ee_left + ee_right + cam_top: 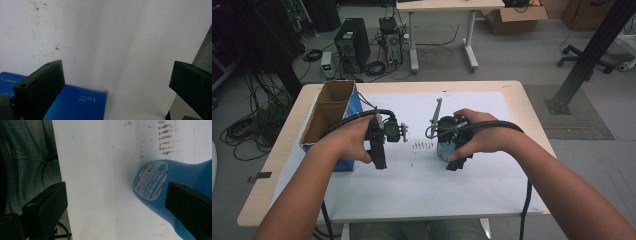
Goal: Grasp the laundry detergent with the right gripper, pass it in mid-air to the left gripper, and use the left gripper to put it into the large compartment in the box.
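Note:
A blue plastic bottle (172, 182) with a printed label lies on the white sheet (422, 185). In the high view the bottle (442, 150) sits at the table's middle, under the person's right hand. My right gripper (117, 195) is open, its right jaw over the bottle's body and its left jaw over bare sheet; from above, the right gripper (454, 150) hangs over the bottle. My left gripper (116, 75) is wide open above the sheet, holding nothing. In the high view the left gripper (379, 147) hovers just right of the box (312, 125).
The open cardboard box has blue outer sides, and its blue corner (80, 105) lies below my left jaw. Small dark marks (422, 145) dot the sheet between the grippers. The person's jeans (27, 157) lie past the table's near edge. Computers and cables (362, 50) stand on the floor behind.

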A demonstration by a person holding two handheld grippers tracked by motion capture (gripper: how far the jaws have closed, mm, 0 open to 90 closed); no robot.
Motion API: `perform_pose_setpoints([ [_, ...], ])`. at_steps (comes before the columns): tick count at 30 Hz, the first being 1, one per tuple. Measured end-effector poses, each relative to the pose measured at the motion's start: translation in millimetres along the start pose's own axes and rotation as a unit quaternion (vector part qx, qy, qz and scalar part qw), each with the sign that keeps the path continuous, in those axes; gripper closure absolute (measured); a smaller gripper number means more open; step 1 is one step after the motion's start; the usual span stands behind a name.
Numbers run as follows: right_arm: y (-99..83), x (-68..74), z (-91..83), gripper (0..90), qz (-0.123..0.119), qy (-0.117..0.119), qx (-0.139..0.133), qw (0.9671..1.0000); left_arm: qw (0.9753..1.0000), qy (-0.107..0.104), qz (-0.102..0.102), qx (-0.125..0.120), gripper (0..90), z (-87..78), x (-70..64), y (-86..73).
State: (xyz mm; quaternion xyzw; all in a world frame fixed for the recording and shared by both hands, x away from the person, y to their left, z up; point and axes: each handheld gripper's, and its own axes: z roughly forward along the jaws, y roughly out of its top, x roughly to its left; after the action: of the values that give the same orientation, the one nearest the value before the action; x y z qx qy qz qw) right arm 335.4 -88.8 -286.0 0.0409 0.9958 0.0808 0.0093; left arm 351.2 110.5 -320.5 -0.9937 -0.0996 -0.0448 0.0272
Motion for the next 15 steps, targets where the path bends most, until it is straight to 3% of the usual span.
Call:
perform_pose_setpoints([
  [15, -3.8, 9.6, -3.7, 4.8, -0.009, -0.006, -0.02, 0.9997, 1.0, 0.002, 0.0, 0.001, 0.2, -5.9, -5.3, 0.5],
])
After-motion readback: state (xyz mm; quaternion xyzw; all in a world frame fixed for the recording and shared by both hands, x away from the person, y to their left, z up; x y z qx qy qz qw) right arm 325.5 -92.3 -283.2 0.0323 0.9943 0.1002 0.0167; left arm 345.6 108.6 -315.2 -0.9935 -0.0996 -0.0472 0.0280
